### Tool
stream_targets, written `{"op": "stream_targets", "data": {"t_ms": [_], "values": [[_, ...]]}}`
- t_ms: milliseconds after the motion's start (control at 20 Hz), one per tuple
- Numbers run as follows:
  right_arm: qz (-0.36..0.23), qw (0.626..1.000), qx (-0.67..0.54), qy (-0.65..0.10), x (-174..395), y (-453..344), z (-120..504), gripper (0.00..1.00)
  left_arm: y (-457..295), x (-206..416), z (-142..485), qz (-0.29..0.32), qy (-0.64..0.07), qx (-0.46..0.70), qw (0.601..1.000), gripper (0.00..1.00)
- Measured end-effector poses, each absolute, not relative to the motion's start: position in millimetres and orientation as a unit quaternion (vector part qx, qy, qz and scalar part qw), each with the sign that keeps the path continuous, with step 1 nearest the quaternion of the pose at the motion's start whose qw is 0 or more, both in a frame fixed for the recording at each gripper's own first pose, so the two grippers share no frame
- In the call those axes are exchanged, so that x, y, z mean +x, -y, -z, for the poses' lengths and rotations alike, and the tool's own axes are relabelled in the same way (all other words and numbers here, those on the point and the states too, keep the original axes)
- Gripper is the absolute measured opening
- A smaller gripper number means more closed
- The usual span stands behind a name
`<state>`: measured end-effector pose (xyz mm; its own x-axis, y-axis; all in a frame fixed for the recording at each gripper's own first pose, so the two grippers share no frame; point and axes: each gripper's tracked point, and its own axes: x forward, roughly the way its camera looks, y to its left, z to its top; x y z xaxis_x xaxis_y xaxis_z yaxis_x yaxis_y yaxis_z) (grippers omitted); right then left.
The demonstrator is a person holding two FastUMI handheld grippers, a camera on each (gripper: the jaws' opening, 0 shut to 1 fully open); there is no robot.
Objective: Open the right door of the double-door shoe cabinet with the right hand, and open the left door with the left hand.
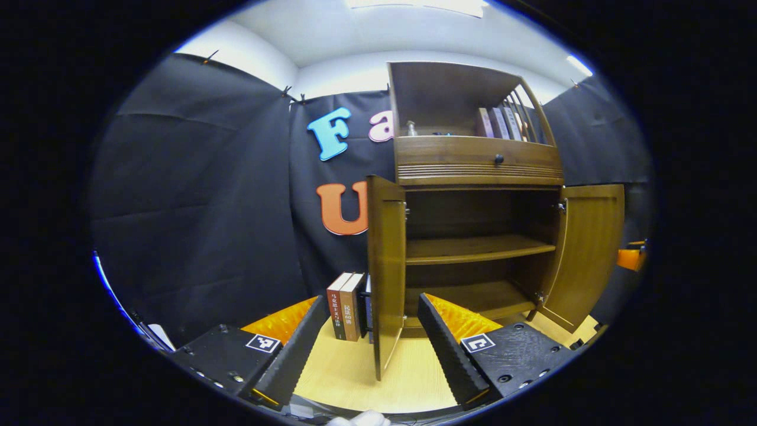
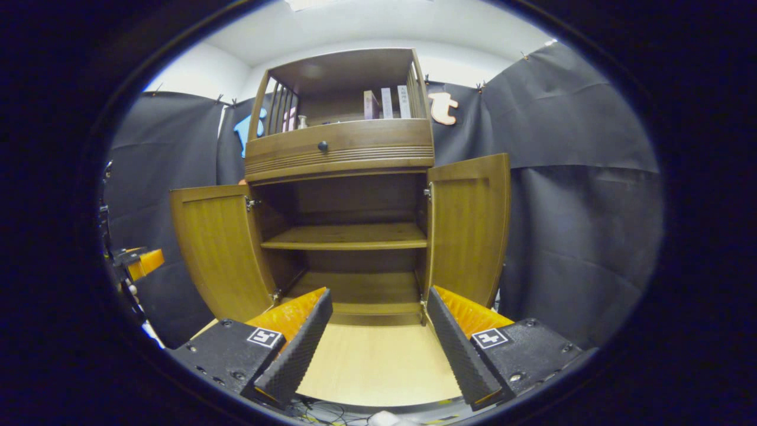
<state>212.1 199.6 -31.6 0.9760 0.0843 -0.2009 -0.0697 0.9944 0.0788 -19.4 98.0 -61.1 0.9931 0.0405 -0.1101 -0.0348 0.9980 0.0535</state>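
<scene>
L gripper (image 1: 369,349) has jaws spread wide, holding nothing, w/ the L door (image 1: 385,272) edge-on just beyond the gap; that door is swung out, and R door (image 2: 470,228) is open too, w/ R gripper (image 2: 378,343) likewise wide apart and empty in front of the cabinet (image 2: 343,148). Task looks about done, so the best move is prob. to back both grippers straight off w/o nudging either door. Books (image 1: 346,306) stand on the table (image 1: 355,373) just L of the L door and could block a wider swing; inner shelves look bare.
</scene>
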Motion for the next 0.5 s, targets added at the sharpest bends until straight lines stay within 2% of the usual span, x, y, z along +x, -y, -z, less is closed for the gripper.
{"op": "stream_targets", "data": {"t_ms": [300,500], "values": [[-0.024,0.994,0.044,-0.092,213,-192,29,1.0,-38,-22,77,0.025,-0.072,0.02,0.997,0.96],[-0.021,0.994,0.043,-0.094,213,-188,29,1.0,-30,-21,67,0.028,-0.062,0.024,0.997,0.96]]}}
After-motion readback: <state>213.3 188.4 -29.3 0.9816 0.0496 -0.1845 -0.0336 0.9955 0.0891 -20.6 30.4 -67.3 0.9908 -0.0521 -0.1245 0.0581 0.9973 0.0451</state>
